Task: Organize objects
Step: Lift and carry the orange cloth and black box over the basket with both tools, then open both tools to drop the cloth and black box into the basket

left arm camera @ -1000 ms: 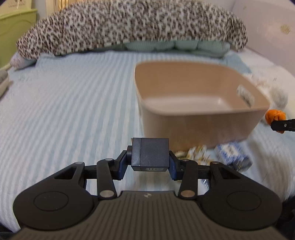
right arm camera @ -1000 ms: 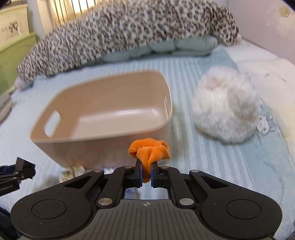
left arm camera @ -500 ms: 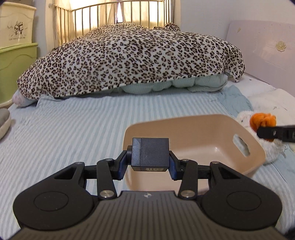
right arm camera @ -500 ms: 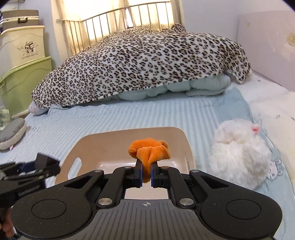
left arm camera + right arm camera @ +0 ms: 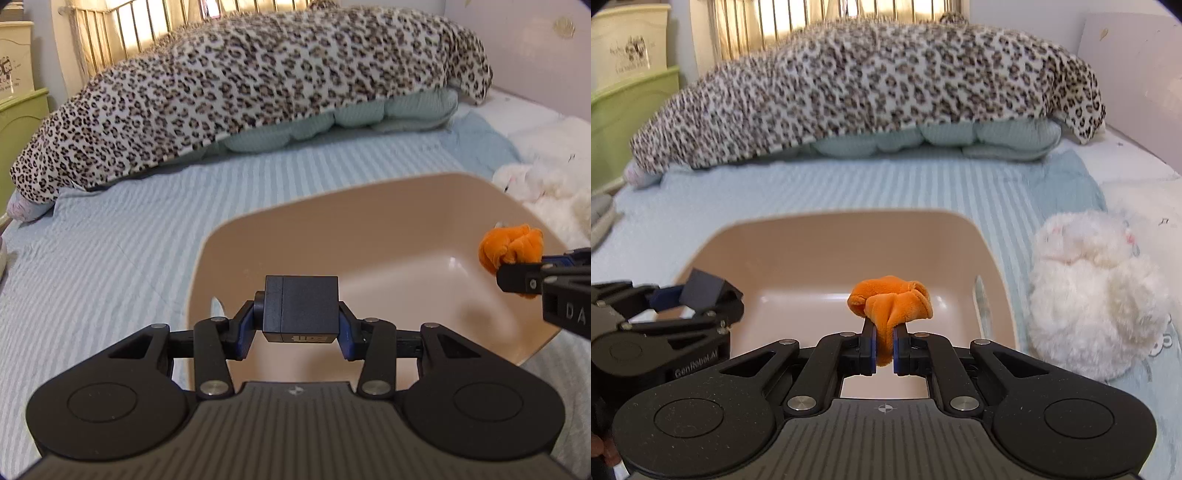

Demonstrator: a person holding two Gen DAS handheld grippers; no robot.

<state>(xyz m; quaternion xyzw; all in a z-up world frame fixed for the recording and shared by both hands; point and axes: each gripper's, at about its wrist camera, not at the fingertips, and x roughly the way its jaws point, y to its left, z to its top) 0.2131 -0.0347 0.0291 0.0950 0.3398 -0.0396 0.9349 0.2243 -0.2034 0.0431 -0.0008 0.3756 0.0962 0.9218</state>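
A beige plastic bin (image 5: 373,218) sits on the striped bed; it also shows in the right wrist view (image 5: 827,240) and looks empty. My left gripper (image 5: 301,326) is shut on a black cube (image 5: 301,308) and holds it above the bin's near left part; it shows in the right wrist view (image 5: 701,295) too. My right gripper (image 5: 884,354) is shut on an orange plush piece (image 5: 890,301) above the bin's near right side; the plush shows in the left wrist view (image 5: 509,249).
A white fluffy plush toy (image 5: 1093,299) lies right of the bin. A leopard-print blanket (image 5: 258,85) over a pale green quilt fills the back of the bed. Green and cream storage boxes (image 5: 624,110) stand at the left.
Both grippers have risen and moved forward over the bin, each still holding its object. The small packets seen in front of the bin a second ago are out of view.
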